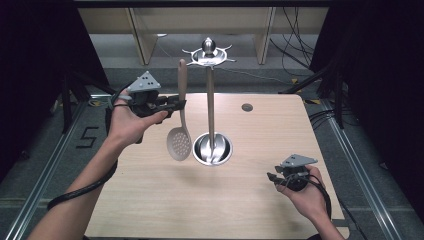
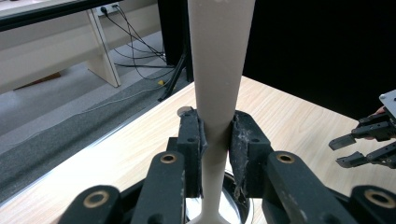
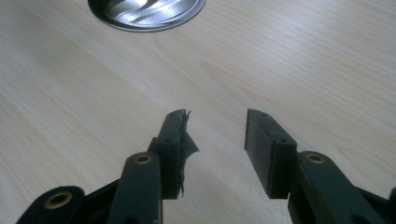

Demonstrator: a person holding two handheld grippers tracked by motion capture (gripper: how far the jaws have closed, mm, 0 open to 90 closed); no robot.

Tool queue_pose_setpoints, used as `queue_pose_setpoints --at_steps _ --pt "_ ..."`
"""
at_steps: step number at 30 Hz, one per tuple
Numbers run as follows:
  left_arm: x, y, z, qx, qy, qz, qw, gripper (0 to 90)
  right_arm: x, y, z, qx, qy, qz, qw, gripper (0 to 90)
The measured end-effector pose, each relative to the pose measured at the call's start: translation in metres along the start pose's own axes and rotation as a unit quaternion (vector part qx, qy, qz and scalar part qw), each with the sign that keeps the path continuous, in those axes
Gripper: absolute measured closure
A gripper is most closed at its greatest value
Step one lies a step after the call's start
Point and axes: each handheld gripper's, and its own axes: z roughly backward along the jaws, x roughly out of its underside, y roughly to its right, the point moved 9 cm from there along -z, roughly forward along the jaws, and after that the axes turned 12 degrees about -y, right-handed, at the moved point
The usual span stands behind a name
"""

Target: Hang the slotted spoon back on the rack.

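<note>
A beige slotted spoon (image 1: 180, 125) hangs upright in the air, its perforated head low and its handle (image 2: 218, 70) pointing up. My left gripper (image 1: 176, 104) is shut on the handle's narrow part, just left of a steel utensil stand (image 1: 211, 100) with a hooked top and a round dish base (image 1: 213, 149). In the left gripper view the black jaws pinch the handle from both sides (image 2: 216, 140). My right gripper (image 1: 272, 179) rests low near the table's right front, open, with nothing between its fingers (image 3: 217, 135).
The light wooden table (image 1: 150, 200) has a small round grommet (image 1: 247, 107) at its back edge. Behind it stand pale bench legs (image 1: 142, 40) and loose cables on a grey floor. Dark curtains flank both sides. The stand's base rim (image 3: 144, 14) lies ahead of the right gripper.
</note>
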Motion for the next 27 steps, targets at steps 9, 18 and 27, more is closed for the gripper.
queue_pose_setpoints --at_steps 9,18,27 --pt "-0.002 -0.001 -0.004 0.002 -0.006 -0.002 1.0 74.3 0.0 0.0 0.0 -0.001 0.0 0.001 1.0 59.5" --pt "-0.004 -0.001 -0.008 0.003 -0.006 -0.002 1.0 74.3 0.0 0.001 -0.001 0.0 -0.001 0.003 1.0 59.4" --pt "-0.006 -0.001 -0.011 0.005 -0.011 -0.002 0.9999 74.3 0.0 0.001 -0.001 0.001 0.0 0.002 1.0 59.4"
